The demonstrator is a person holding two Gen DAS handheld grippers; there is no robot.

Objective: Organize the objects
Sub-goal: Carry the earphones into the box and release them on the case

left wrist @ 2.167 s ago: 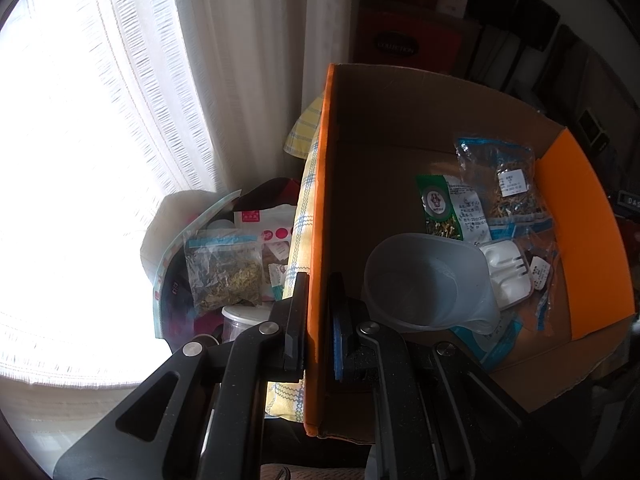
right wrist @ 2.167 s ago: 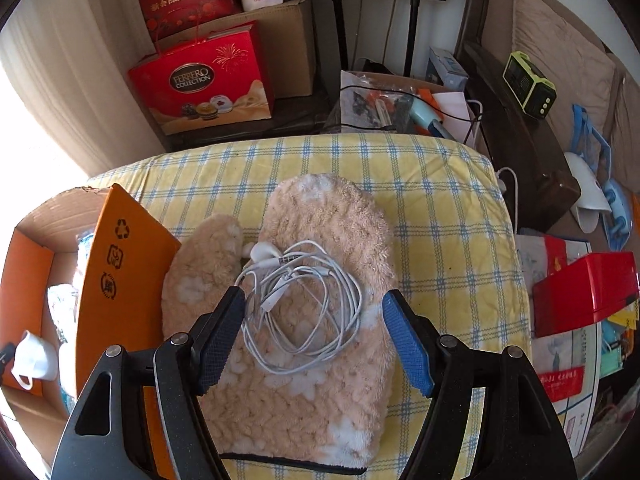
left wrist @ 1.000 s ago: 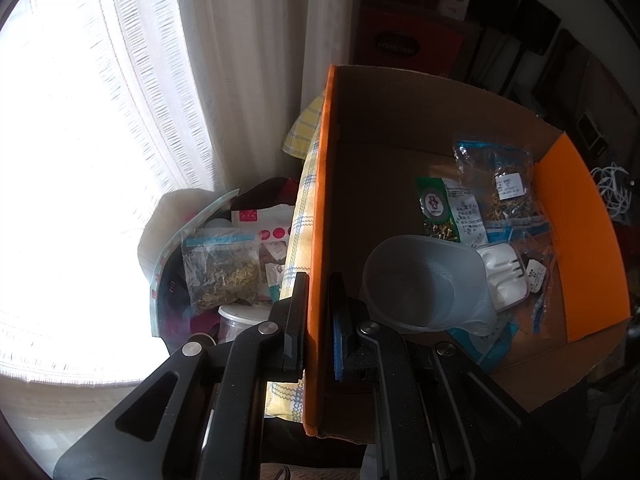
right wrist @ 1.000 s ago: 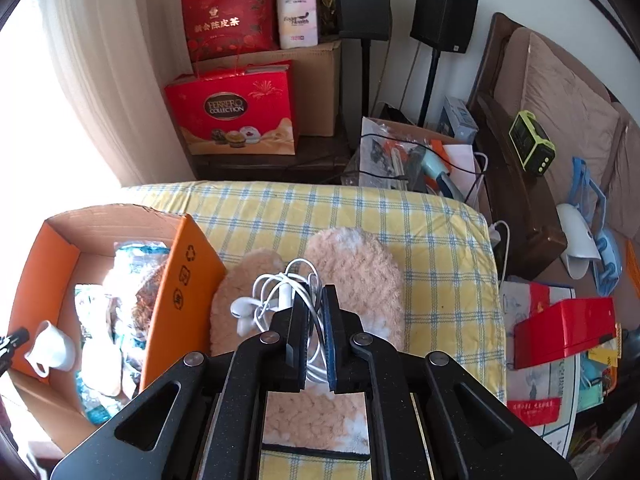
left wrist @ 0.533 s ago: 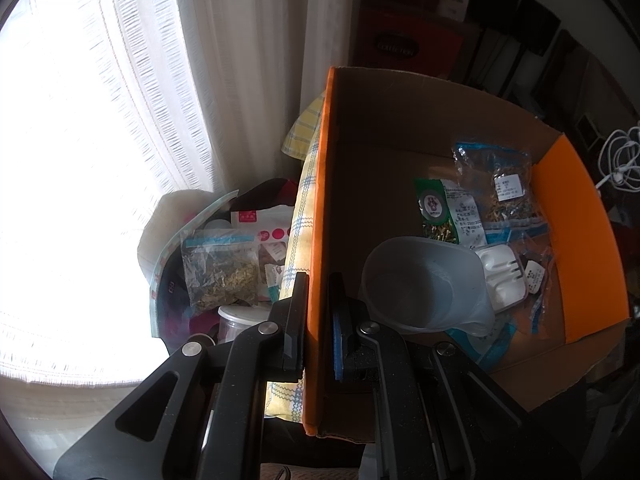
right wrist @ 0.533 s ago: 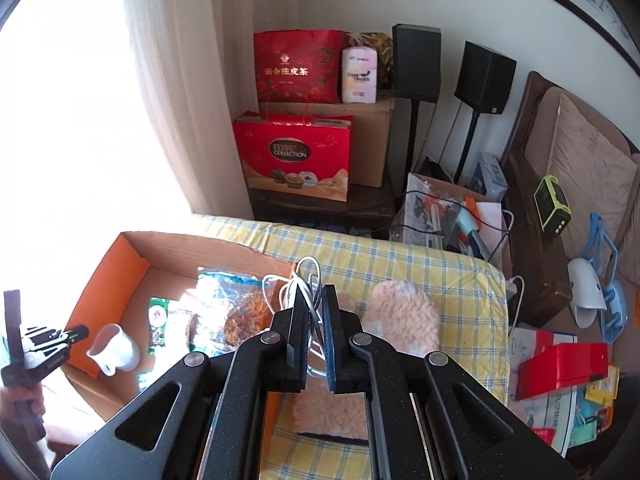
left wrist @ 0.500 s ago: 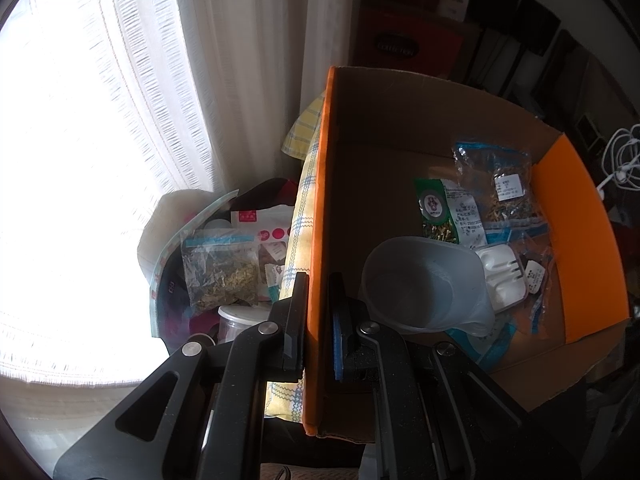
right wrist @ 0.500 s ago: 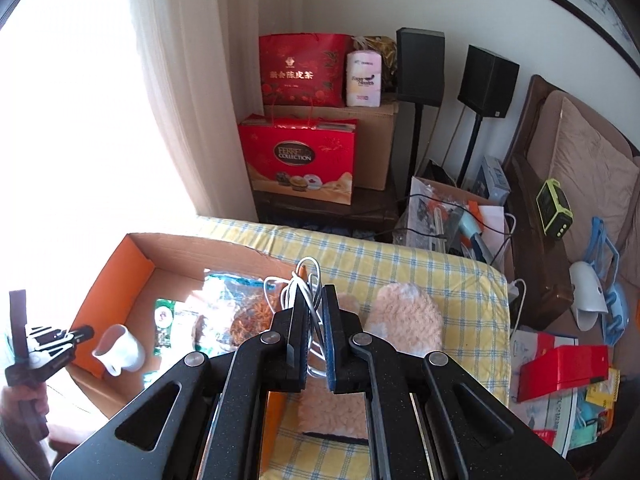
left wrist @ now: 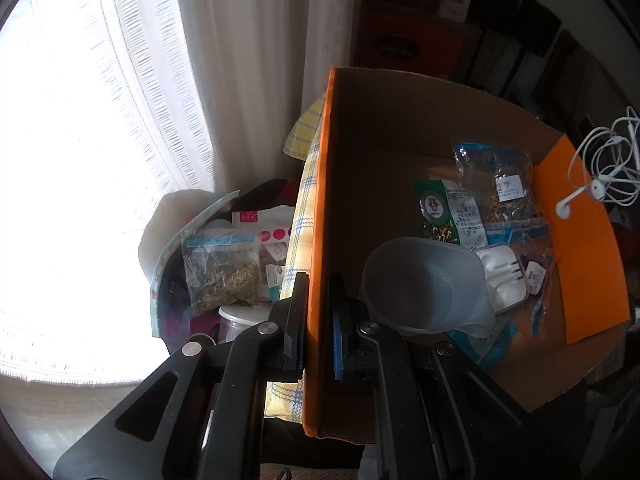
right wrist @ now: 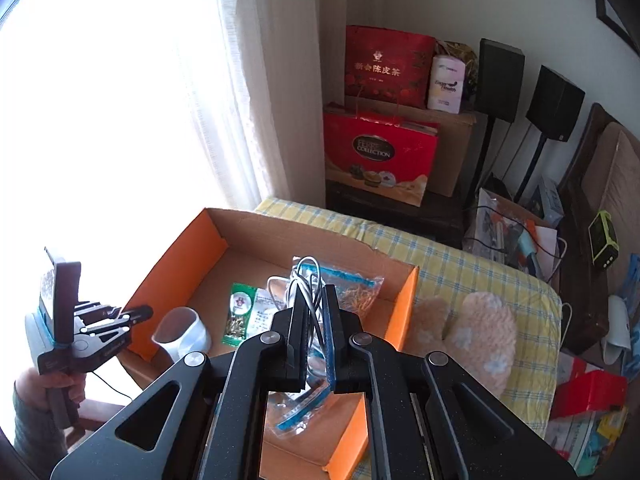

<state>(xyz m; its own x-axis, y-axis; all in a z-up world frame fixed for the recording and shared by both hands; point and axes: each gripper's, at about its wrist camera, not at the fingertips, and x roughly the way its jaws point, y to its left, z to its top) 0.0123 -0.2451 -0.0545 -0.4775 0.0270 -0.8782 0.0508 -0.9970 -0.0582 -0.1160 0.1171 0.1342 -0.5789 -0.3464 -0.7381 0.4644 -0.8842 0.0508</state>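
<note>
Your right hand-held gripper (right wrist: 314, 312) is black with shiny round screws and blue pads (right wrist: 329, 332). Your left hand-held gripper (left wrist: 318, 320) looks the same. Your sleeve (right wrist: 30, 436) is grey-green.

- A lived-in room of a home, by the sheer white curtain (right wrist: 248, 80) over a bright window at 10 o'clock.
- Red gift bags (right wrist: 380, 156) and a tissue pack (right wrist: 445, 82) stacked on a brown carton at 12 o'clock.
- Two black speakers (right wrist: 554, 104) on stands at 1 o'clock.
- A cushioned wooden sofa (right wrist: 616, 184) at 3 o'clock.
- A yellow checked cloth (right wrist: 472, 268) with fluffy slippers (right wrist: 480, 328) on it.
</note>
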